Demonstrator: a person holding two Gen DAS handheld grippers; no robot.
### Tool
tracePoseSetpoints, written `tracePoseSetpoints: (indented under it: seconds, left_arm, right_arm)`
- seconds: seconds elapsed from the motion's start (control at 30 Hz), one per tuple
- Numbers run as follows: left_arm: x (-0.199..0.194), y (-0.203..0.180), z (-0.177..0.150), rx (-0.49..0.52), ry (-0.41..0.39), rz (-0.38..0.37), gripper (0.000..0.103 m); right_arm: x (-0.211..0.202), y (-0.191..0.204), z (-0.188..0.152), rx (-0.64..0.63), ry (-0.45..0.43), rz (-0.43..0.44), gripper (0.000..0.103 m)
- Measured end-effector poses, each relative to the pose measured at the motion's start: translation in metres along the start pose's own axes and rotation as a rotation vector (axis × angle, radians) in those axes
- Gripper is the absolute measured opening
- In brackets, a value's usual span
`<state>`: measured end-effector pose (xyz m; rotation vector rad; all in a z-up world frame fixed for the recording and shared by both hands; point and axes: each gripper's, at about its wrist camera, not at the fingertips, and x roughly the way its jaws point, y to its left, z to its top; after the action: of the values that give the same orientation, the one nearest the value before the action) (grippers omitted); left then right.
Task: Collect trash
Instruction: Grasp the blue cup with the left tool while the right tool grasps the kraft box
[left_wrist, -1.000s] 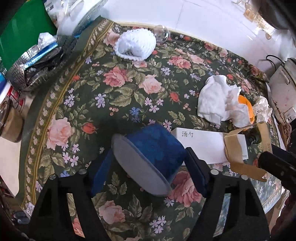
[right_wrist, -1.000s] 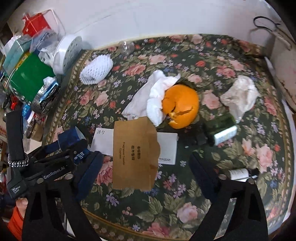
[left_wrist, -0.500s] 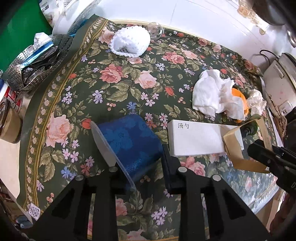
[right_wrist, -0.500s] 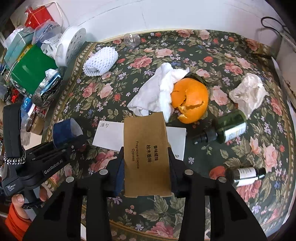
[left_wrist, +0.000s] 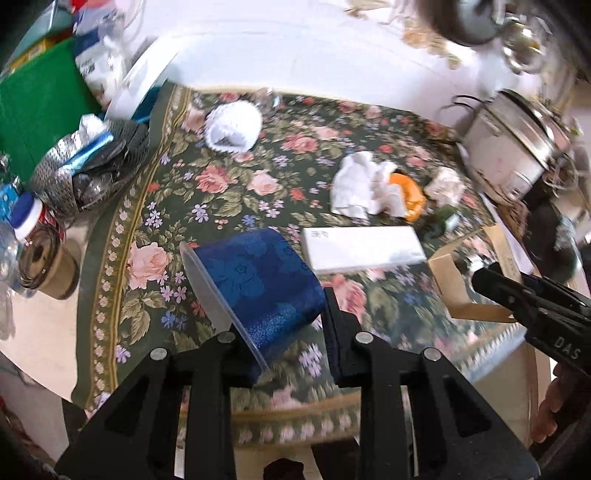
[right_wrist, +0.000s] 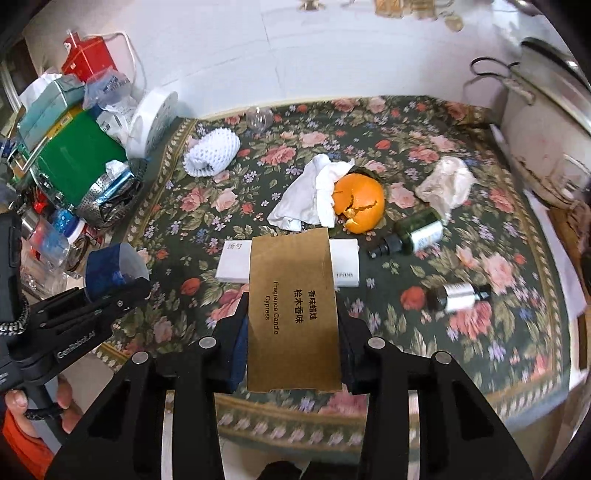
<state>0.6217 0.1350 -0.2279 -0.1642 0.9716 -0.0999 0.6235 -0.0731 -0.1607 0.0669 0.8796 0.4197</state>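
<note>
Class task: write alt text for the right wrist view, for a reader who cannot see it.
The right claw grips a brown candle box above a floral tablecloth strewn with an orange peel, tissues and two small bottles. At left, the left claw holds a blue box.

Looks like somebody's home kitchen table to me: a floral tablecloth (right_wrist: 424, 155) with a rice cooker (right_wrist: 546, 140) at its right edge, a steel colander (right_wrist: 107, 195) (stuffed with odds and ends) at its left, orange peel (right_wrist: 360, 203) mid-cloth.
</note>
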Motion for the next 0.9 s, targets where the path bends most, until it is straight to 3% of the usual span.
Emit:
tracePoseSetpoints:
  seconds: [0.4, 0.63, 0.9]
  left_arm:
    - [-0.056, -0.053, -0.061, 0.122, -0.021, -0.061, 0.027]
    - [-0.064, -0.083, -0.102, 0.105, 0.008, -0.058, 0.027]
    - [-0.046, -0.119, -0.174, 0.039, 0.056, -0.007, 0.027]
  right_arm:
    - [-0.055, 0.013, -0.069, 0.042, -0.044, -0.016, 0.036]
    - [-0.075, -0.003, -0.113, 0.032, -0.022, -0.013, 0.036]
    - [-0.076, -0.031, -0.176, -0.013, 0.049, 0.03, 0.036]
